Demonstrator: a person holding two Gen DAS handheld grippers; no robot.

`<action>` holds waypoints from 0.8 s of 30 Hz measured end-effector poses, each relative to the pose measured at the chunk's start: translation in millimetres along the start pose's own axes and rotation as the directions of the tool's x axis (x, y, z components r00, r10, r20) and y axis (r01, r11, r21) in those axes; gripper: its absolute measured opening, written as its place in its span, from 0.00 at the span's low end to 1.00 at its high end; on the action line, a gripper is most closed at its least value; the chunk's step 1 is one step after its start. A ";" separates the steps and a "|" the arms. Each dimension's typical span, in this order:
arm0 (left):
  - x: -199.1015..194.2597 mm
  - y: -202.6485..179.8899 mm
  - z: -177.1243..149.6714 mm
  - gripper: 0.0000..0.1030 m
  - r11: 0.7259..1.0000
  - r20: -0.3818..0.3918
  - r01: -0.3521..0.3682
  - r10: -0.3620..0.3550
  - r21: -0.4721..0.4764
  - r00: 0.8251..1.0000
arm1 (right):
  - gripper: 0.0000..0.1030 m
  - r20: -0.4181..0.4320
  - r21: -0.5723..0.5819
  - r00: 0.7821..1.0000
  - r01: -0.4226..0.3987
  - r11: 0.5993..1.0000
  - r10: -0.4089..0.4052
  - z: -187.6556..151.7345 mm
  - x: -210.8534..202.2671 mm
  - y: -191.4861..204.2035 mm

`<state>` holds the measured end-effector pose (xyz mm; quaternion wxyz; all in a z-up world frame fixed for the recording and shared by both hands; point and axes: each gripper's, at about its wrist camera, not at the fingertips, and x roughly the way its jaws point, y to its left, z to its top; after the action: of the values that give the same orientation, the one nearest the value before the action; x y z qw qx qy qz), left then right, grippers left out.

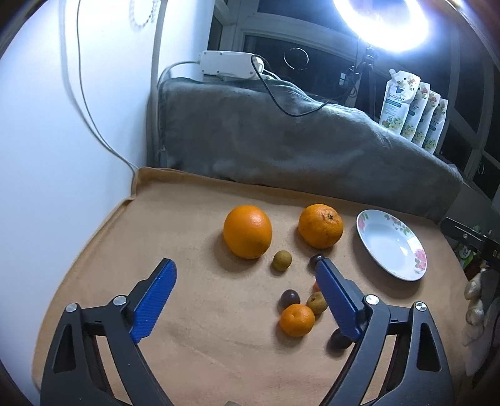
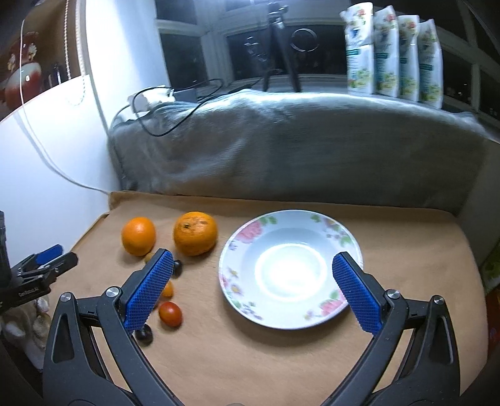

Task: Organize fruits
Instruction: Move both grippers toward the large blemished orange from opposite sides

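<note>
Two large oranges (image 1: 247,231) (image 1: 320,225) lie on the tan cloth; they also show in the right wrist view (image 2: 138,236) (image 2: 195,233). In front lie small fruits: a yellowish longan (image 1: 282,260), dark grapes (image 1: 289,299), a small tangerine (image 1: 297,319) and a red cherry tomato (image 2: 170,313). An empty flowered white plate (image 1: 406,271) (image 2: 237,243) sits to the right. My left gripper (image 1: 247,268) is open, hovering over the small fruits. My right gripper (image 2: 252,261) is open above the plate's near half. Both are empty.
The tan cloth covers the table (image 2: 250,359). A grey blanket-covered ledge (image 1: 281,140) runs along the back, with cables, a power strip (image 1: 228,64) and several pouches (image 2: 393,50). A white wall (image 1: 62,125) bounds the left. A ring light (image 1: 381,18) glares above.
</note>
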<state>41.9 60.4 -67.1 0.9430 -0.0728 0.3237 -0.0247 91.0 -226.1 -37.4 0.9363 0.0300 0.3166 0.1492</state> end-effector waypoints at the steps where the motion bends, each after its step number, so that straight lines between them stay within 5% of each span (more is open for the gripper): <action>1: 1.2 -1.4 0.7 0.86 1.000 -0.002 0.011 -0.011 0.001 1.000 | 1.00 -0.008 -0.003 1.000 -0.014 1.000 0.014 2.8 4.0 1.4; 8: 20.9 -20.0 7.9 0.76 0.993 -0.046 0.115 -0.115 0.012 0.992 | 1.00 -0.102 0.010 0.980 -0.172 0.985 0.172 26.4 43.7 8.5; 14: 51.0 -38.9 15.5 0.67 0.978 -0.109 0.208 -0.205 0.015 0.973 | 0.87 -0.199 0.051 0.939 -0.275 0.960 0.279 43.0 86.5 15.4; 24: 100.1 -51.1 25.7 0.58 0.951 -0.209 0.304 -0.307 -0.051 0.928 | 0.77 -0.343 0.094 0.873 -0.334 0.938 0.345 50.8 159.6 30.9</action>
<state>136.7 3.6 -99.9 0.8866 -0.1278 0.4084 -0.1759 234.0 -147.1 -85.5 0.8222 0.0728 0.4724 0.3090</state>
